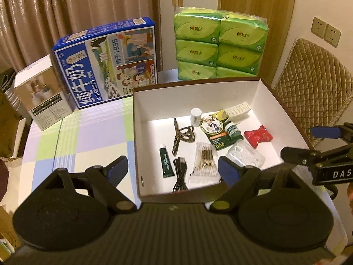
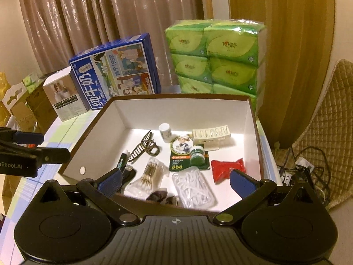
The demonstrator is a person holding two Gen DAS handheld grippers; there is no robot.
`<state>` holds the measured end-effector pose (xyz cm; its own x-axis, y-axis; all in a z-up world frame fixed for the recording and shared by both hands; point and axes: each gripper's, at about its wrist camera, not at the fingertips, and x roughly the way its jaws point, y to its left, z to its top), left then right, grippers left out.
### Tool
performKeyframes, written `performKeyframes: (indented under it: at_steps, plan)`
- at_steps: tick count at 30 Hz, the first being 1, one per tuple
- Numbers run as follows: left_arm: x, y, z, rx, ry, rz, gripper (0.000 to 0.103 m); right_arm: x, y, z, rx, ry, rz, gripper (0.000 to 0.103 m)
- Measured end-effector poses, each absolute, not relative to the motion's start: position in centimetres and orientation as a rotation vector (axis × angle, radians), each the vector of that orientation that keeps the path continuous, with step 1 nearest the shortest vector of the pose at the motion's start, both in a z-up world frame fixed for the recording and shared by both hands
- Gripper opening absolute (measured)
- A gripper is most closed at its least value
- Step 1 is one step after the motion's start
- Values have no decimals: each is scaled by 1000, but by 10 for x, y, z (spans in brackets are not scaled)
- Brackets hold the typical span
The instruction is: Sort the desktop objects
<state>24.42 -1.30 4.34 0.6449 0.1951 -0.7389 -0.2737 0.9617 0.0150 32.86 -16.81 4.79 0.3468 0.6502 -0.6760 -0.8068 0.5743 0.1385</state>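
On the checked tablecloth point(image 1: 77, 141) stood the brown-walled, white-lined cardboard box point(image 1: 262, 92), and nearly every small item in view lay inside it. Noted on its floor: a green tube point(image 1: 166, 163), a black cable point(image 1: 179, 174), a clear packet of cotton swabs point(image 1: 204, 162), a dark hair claw point(image 1: 182, 134), a small white bottle point(image 1: 196, 115), a green-capped jar point(image 1: 231, 130) on a printed card point(image 1: 213, 132), a red foil packet point(image 1: 258, 135), a clear case of white picks point(image 2: 194, 187) and a white comb-like clip point(image 2: 210, 133). A dark crumpled object point(image 2: 162, 196) sat by the near wall — its nature could not be told.

Both tools were empty. The left gripper point(image 1: 173, 167) hovered over the box's near-left corner with fingers spread wide; the right gripper point(image 2: 176, 182) hung over the near edge, likewise spread, gripping nothing.

No loose small item was seen on the cloth outside the box. Judged from this, the sorting was at or near its end — what might remain, if anything, lay outside both views. Behind stood a blue milk carton point(image 1: 106, 66), a green tissue pack point(image 1: 220, 46) and a small white product box point(image 1: 42, 95), untouched.
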Motion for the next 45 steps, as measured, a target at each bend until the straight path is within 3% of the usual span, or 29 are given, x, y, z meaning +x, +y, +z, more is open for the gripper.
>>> performKeyframes:
  at_steps: [23,25,45]
  plan:
    - [162,-40,71,-135,800,284,88,250,-209,74,-192,725,968,101]
    - [157,-43,72,-134,797,284,94,244,-213,75,-191,721,972,101]
    - [143,-57,62,-110,821,330,95,228,-230,67,-235,744,986,101]
